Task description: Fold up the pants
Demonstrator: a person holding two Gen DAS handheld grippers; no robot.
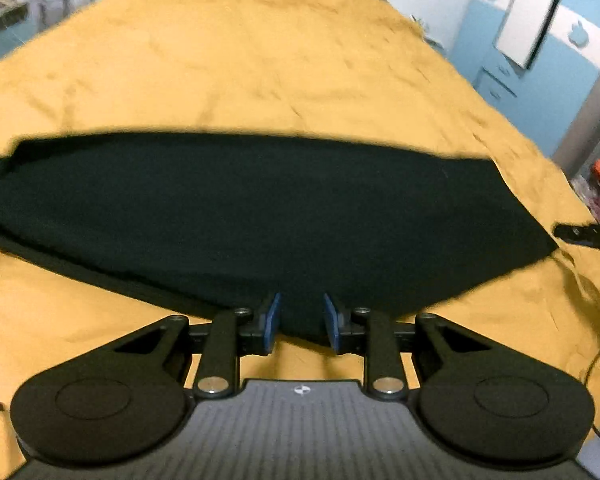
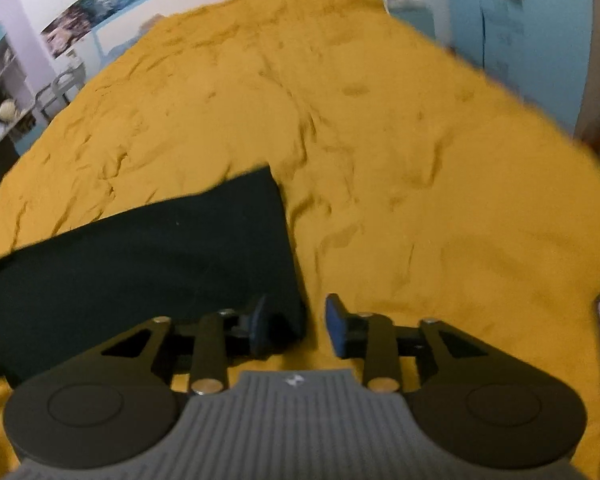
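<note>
My left gripper [image 1: 301,322] hangs over the near edge of the black pants [image 1: 260,216], blue pads [image 1: 275,316] parted with a fold of the dark cloth lying in the gap; I cannot see the pads pressing on it, so I read the jaws as apart; the pants stretch away from it as one long flat band across the mustard bedspread [image 1: 240,64], reaching nearly from one side of the view to the other. My right gripper [image 2: 297,322] sits at the pants' [image 2: 140,260] right end, jaws standing apart; its left pad [image 2: 260,326] lies over the corner of the cloth, its right pad [image 2: 337,326] over bare bedspread [image 2: 420,160] just beside that corner; nothing is clamped between them. Beyond the pants the bedspread runs rumpled to its far edge; past that, blue walls [image 1: 540,100] and a pale panel [image 1: 528,12] stand to the right of the pants, shelves [image 2: 0,92] and posters [image 2: 80,16] to their left, all blurred.
</note>
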